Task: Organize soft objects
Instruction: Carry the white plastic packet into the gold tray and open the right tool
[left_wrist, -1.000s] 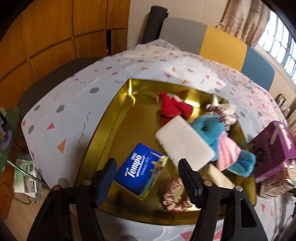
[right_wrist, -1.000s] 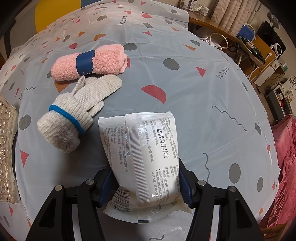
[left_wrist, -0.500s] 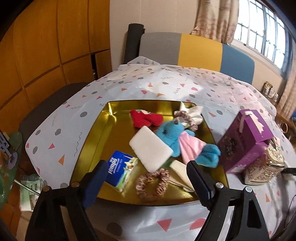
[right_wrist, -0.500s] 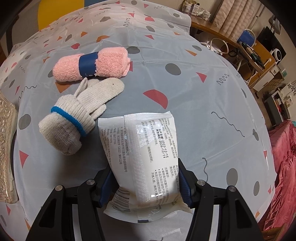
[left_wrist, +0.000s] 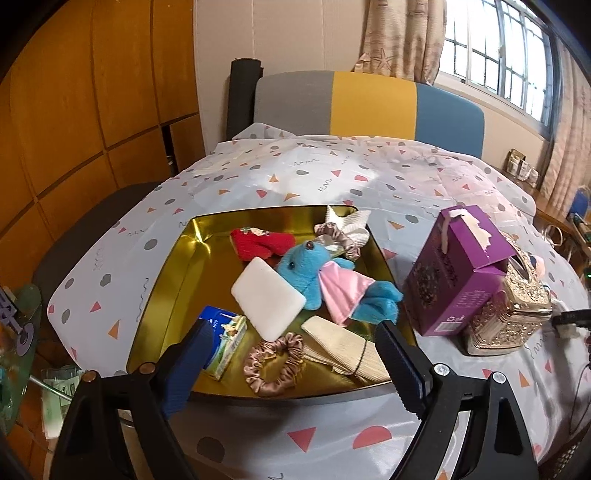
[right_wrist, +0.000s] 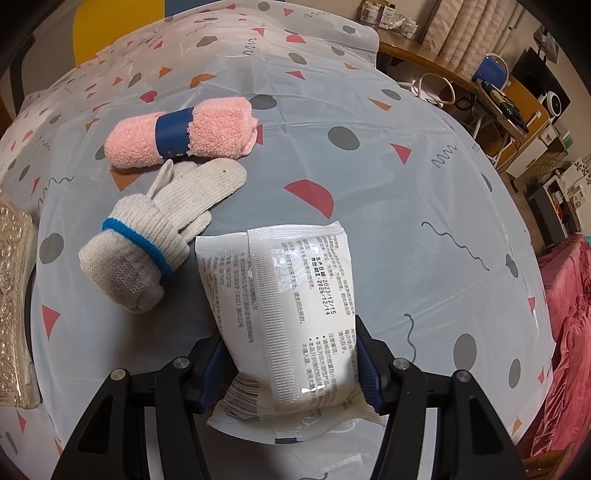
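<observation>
Left wrist view: the left gripper (left_wrist: 291, 354), jaws just widened and empty, was held above the gold tray (left_wrist: 166, 280). Right wrist view: the right gripper (right_wrist: 288, 365) was clamped on the white packet (right_wrist: 280, 295) beside the rolled glove (right_wrist: 147, 240); a level lift is advised.

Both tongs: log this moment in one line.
left tongs: open, empty, just widened | right tongs: shut on white packet | gold tray: partly filled

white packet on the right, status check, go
Right gripper shut on white packet. Left gripper open, empty, jaws just widened, over gold tray. Rolled glove beside packet, not blocking.
</observation>
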